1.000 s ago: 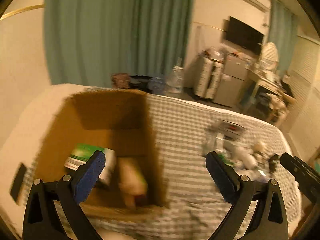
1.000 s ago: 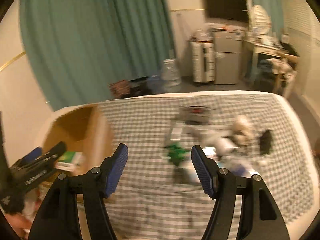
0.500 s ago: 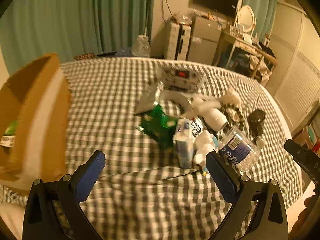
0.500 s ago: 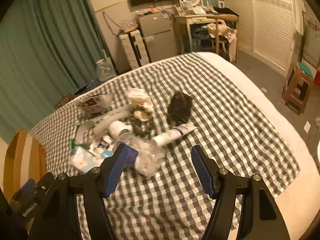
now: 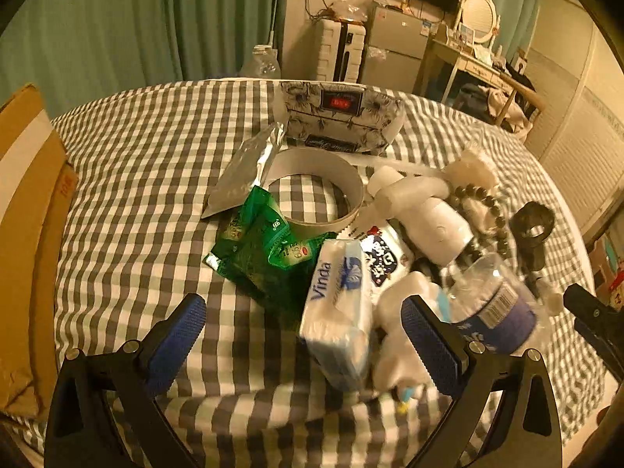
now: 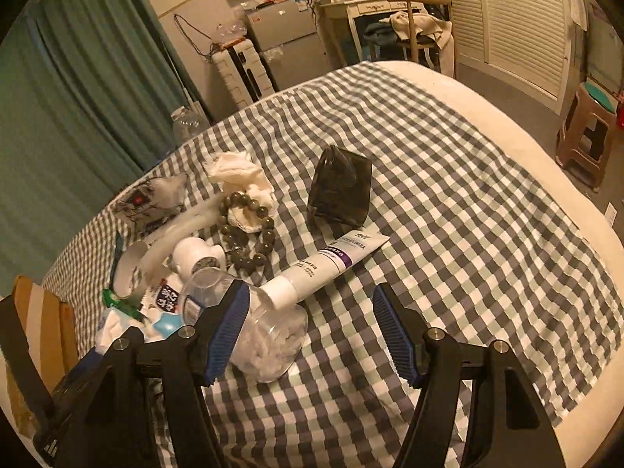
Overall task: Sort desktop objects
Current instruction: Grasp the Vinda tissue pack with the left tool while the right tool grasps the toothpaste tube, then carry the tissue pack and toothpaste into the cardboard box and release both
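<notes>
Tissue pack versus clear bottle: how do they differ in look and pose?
The tissue pack is opaque, soft and blocky, white and blue with printed lettering; the bottle is clear, rounded plastic with a dark label band. The pack sits between the left claw's fingers, the bottle beyond its right finger. Both lie on the checked cloth, ungripped.

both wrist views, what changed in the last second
Both views swung off the cardboard box and dropped toward the pile: the left gripper over the tissue pack, the right gripper by the tube. Both stayed open and empty; the clutter stayed put.
</notes>
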Demonstrator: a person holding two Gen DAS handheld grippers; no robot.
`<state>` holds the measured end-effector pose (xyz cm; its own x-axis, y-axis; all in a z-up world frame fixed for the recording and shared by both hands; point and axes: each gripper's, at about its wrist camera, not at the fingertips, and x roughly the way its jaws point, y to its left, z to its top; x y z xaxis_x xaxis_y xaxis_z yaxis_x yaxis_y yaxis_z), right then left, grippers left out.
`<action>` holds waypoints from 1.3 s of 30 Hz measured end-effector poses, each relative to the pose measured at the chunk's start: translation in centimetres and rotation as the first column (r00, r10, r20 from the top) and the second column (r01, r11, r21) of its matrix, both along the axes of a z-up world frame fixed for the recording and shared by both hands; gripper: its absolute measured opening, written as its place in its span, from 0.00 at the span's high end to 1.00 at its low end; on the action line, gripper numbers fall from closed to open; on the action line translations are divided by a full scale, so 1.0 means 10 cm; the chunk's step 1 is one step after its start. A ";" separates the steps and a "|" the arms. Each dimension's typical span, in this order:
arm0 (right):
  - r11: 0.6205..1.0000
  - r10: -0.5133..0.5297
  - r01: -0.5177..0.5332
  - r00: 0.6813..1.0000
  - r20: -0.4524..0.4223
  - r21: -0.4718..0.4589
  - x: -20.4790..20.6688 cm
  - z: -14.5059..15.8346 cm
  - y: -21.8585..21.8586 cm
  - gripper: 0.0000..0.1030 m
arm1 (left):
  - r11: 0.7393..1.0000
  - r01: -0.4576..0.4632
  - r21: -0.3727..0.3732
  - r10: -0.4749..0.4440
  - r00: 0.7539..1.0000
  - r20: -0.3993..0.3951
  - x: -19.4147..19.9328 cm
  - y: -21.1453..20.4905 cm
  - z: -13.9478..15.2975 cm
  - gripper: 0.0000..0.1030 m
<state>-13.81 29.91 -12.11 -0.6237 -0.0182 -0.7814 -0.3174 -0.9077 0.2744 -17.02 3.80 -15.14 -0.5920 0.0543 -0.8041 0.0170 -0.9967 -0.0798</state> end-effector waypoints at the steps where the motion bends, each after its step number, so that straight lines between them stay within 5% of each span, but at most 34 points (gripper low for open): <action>1: 1.000 -0.007 0.007 1.000 0.000 0.003 -0.02 -0.01 0.00 0.36 | 1.000 0.004 -0.002 -0.004 1.000 -0.006 -0.02 -0.01 -0.01 0.00; 5: 1.000 -0.013 0.013 1.000 0.013 -0.019 -0.13 -0.08 0.02 0.36 | 1.000 0.012 0.006 -0.012 1.000 -0.013 -0.06 0.00 -0.05 0.07; 8: 1.000 -0.014 0.015 0.999 0.032 -0.019 -0.21 -0.13 0.02 0.37 | 0.999 0.039 0.025 -0.039 0.999 -0.001 -0.08 0.01 -0.09 0.37; 10: 0.999 -0.006 0.008 0.999 0.040 -0.038 -0.24 -0.18 0.02 0.50 | 0.997 0.067 0.031 -0.067 0.998 0.003 -0.07 0.03 -0.11 0.53; 15: 0.999 -0.009 0.011 0.998 0.067 -0.039 -0.23 -0.26 0.08 0.60 | 0.993 0.109 0.044 -0.109 0.994 0.005 0.00 0.05 -0.04 0.75; 26: 0.995 -0.016 0.018 1.000 0.025 -0.094 0.09 -0.08 0.20 0.78 | 0.993 0.097 0.067 -0.096 0.995 -0.028 0.35 -0.18 0.35 0.81; 39: 0.993 0.115 -0.116 0.987 -0.110 0.000 0.56 0.72 -0.46 0.79 | 0.994 0.003 0.110 0.011 0.992 -0.126 0.85 -0.83 1.00 0.81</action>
<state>-8.22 25.28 -4.89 -0.6991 -0.1000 -0.7080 -0.1781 -0.9346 0.3078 -8.48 -4.46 -5.11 -0.6886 0.1359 -0.7123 0.0036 -0.9816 -0.1908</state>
